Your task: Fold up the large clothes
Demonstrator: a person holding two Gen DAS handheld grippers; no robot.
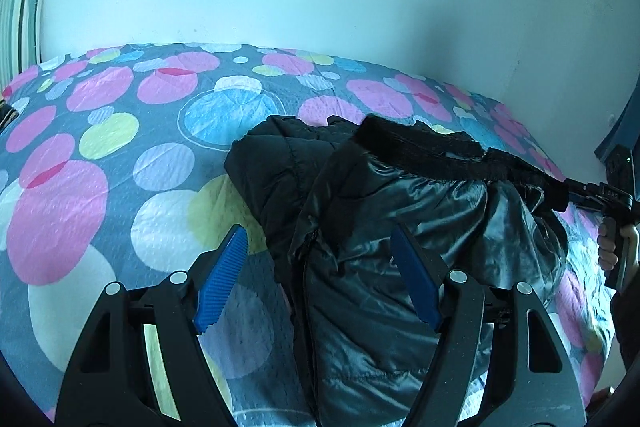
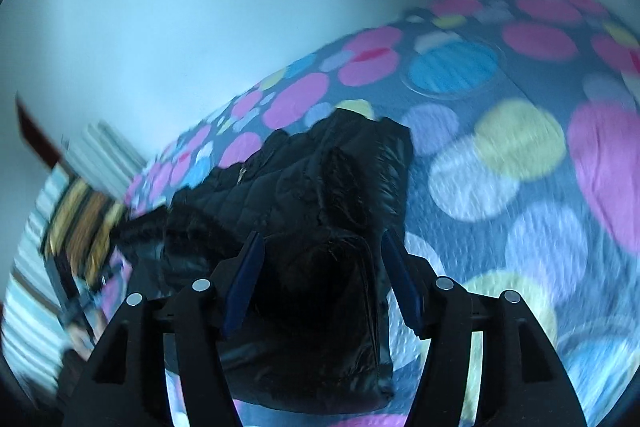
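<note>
Both hand-held grippers tilt downward: left gripper [image 1: 316,279] hangs spread and empty above the black padded jacket [image 1: 384,227]; right gripper [image 2: 322,287], unclenched, straddles its folded bulk on the bedspread [image 1: 100,147].

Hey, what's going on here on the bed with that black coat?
A person holding a claw in each hand is folding a black puffer jacket on a bed covered by a polka-dot bedspread. The jacket lies bundled in a partly folded heap, its furry trim across the top. The left claw hangs open over the jacket's near edge, gripping nothing. The right claw is also open above the jacket, its blue pads clear of the fabric.
</note>
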